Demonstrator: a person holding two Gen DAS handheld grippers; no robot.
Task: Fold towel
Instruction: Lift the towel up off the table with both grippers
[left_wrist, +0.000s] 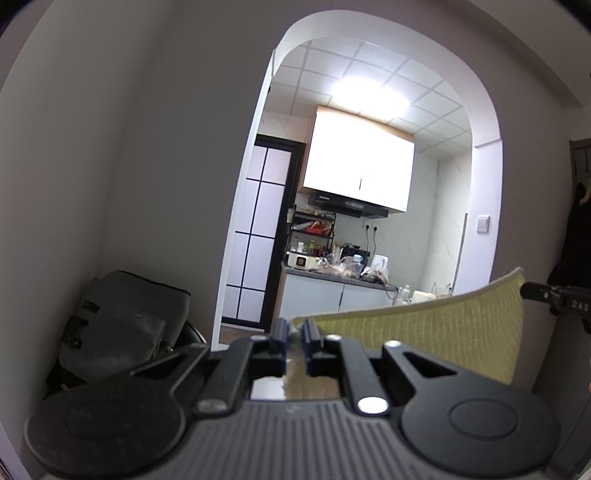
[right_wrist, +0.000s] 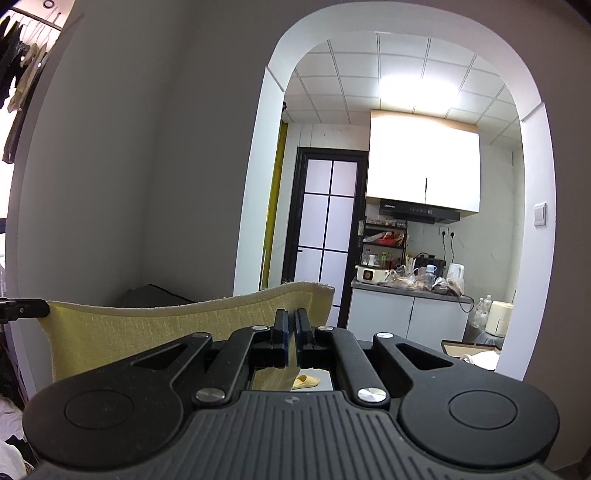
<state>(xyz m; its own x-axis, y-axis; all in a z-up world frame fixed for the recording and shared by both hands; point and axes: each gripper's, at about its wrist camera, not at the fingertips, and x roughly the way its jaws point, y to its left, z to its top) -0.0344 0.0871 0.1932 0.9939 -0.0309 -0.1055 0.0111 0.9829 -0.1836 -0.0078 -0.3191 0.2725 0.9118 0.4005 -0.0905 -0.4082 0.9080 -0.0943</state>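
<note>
A pale yellow waffle-weave towel (left_wrist: 436, 332) hangs stretched in the air between both grippers. My left gripper (left_wrist: 294, 326) is shut on one top corner of the towel, and the cloth runs off to the right toward the other gripper's black tip (left_wrist: 554, 299). In the right wrist view the same towel (right_wrist: 147, 328) spreads to the left, its upper edge sagging a little. My right gripper (right_wrist: 290, 319) is shut on the towel's near corner. The left gripper's black tip (right_wrist: 22, 308) shows at the far left edge. The towel's lower part is hidden behind the gripper bodies.
Ahead is a white arched doorway (right_wrist: 258, 184) into a kitchen with a cluttered counter (right_wrist: 410, 286) and a dark-framed glass door (right_wrist: 328, 236). A dark bag (left_wrist: 122, 321) stands by the wall at left. A yellow slipper (right_wrist: 304, 381) lies on the floor below.
</note>
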